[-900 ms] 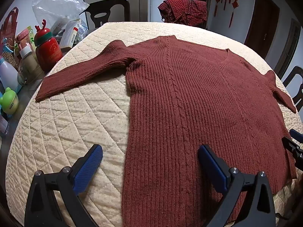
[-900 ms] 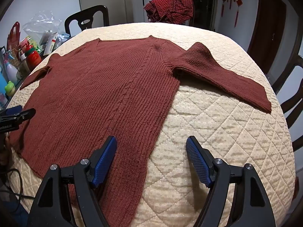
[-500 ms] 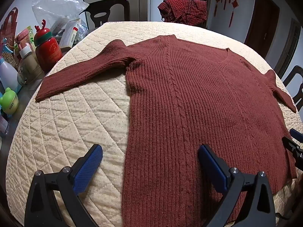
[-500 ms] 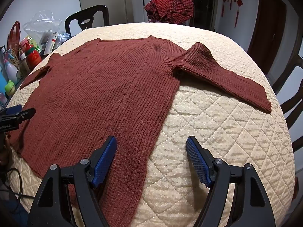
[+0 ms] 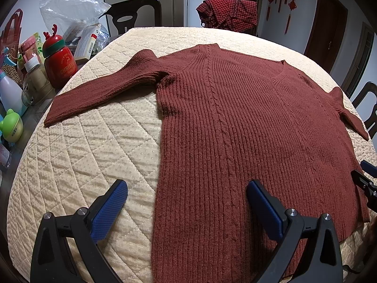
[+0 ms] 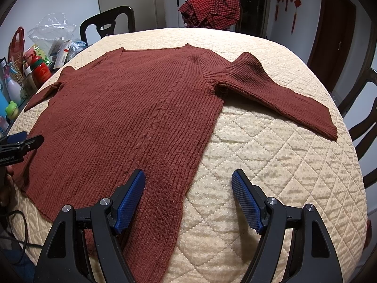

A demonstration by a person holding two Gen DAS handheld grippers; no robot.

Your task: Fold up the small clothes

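While the sweater [image 5: 235, 129] lies flat for folding, I hold my 2 grippers, left [image 5: 186, 202] and right [image 6: 188, 193], wide and empty above its hem.

A: Ahead of your left gripper [image 5: 187, 197], what blocks you?

B: Nothing between its wide-open jaws but the flat sweater [image 5: 235, 129] and bare quilt [image 5: 94, 146]. Off to its left, bottles [image 5: 60, 67] and a plastic bag [image 5: 70, 9] crowd the table edge.

A: And your right gripper [image 6: 188, 185]?

B: Jaws spread too, over the sweater's side edge. Open quilt runs to its right as far as the sleeve [image 6: 282, 96]. Beyond that, chairs [image 6: 362, 127] stand against the rim.
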